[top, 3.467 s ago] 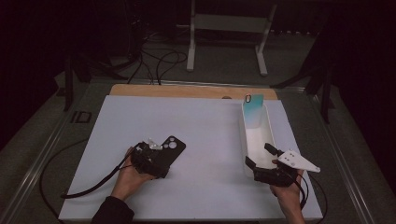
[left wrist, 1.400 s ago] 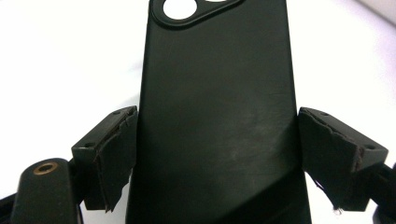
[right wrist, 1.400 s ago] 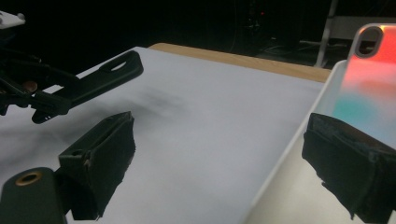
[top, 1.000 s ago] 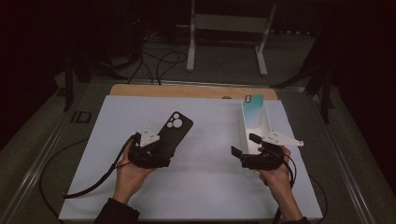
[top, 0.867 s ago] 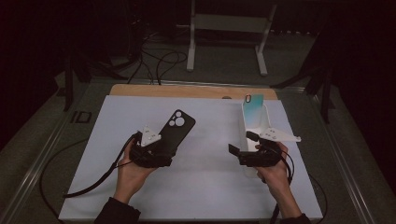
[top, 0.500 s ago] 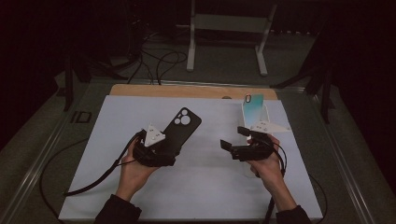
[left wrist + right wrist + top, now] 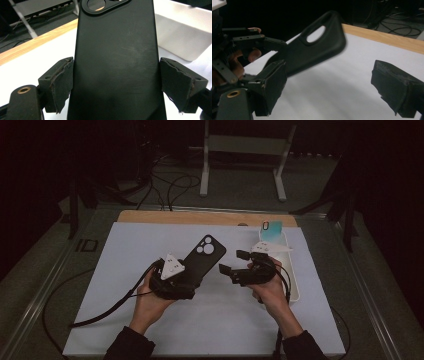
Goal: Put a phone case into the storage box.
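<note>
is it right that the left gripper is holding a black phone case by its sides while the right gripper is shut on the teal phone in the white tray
Not quite. The left gripper does hold the black phone case by its sides, but the right gripper is open and holds nothing; the right gripper view shows this. The teal phone leans in the white tray.

A white sheet (image 7: 120, 270) covers the table, a strip of bare wood (image 7: 200, 217) showing along its far edge. At right on the sheet lies a long white tray (image 7: 295, 285), a pale teal phone case (image 7: 272, 230) propped in its far end. Top centre, a metal stand (image 7: 245, 150) on the floor, cables (image 7: 167, 182) tangled to its left.
</note>
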`<state>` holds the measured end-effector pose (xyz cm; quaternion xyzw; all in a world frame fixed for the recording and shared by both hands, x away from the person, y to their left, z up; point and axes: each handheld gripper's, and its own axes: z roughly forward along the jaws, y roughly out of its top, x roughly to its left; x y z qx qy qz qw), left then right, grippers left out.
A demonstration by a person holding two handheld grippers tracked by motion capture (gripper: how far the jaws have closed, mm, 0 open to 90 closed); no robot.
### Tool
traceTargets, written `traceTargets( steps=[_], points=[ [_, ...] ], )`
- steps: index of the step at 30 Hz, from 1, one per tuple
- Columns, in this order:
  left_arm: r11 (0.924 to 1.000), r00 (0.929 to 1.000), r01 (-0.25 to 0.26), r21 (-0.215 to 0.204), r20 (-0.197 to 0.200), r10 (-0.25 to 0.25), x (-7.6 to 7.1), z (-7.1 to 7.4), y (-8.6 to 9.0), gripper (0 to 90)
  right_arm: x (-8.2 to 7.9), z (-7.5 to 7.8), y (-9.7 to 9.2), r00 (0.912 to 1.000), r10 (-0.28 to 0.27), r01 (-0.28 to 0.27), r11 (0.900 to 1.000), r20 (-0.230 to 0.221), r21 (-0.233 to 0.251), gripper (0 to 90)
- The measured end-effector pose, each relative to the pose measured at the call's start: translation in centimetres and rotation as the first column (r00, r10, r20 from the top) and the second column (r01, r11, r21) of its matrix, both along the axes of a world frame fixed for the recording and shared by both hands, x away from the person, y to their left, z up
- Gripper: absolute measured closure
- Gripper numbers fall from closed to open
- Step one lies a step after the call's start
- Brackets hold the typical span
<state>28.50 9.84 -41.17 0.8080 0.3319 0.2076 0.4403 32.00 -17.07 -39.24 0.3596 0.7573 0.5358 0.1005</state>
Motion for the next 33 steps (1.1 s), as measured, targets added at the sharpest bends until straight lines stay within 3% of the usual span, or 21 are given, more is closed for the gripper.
traceTargets(
  steps=[7, 13, 16, 19, 23, 25, 33],
  points=[
    [0.9991, 0.9998, 0.019, -0.037, -0.005, -0.019, 0.0, -0.2, -0.4, 16.0, 0.5, 0.3, 1.6, 0.9994, 0.023, -0.022, 0.9997, -0.026, 0.01, 16.8],
    [0.9984, 0.9996, 0.028, -0.049, 0.001, -0.028, -0.1, -0.2, -0.9, 15.9, 0.9, -0.1, 2.6, 0.9956, 0.041, -0.038, 0.9989, -0.084, 0.029, 30.5],
    [0.9982, 0.9995, 0.032, -0.05, 0.002, -0.032, -0.1, -0.1, -1.2, 15.9, 0.9, -0.2, 2.9, 0.995, 0.042, -0.039, 0.9987, -0.091, 0.032, 35.8],
    [0.9982, 0.9995, 0.031, -0.051, 0.0, -0.031, -0.1, -0.1, -1.5, 15.8, 0.6, -0.2, 3.5, 0.9954, 0.055, -0.055, 0.9985, -0.078, 0.007, 44.4],
    [0.9981, 0.9996, 0.028, -0.054, -0.006, -0.029, 0.0, -0.3, -1.6, 15.7, 0.5, -0.2, 3.6, 0.9942, 0.072, -0.07, 0.9973, -0.08, 0.023, 54.5],
    [0.9982, 0.9995, 0.027, -0.053, -0.013, -0.027, 0.0, -0.5, -1.8, 15.6, 0.4, -0.2, 3.8, 0.9922, 0.085, -0.081, 0.9956, -0.091, 0.046, 64.6],
    [0.9978, 0.9992, 0.033, -0.058, -0.023, -0.034, 0.0, -0.7, -1.9, 15.3, 0.4, -0.4, 4.6, 0.9889, 0.111, -0.107, 0.9933, -0.099, 0.045, 72.3]
  ],
)
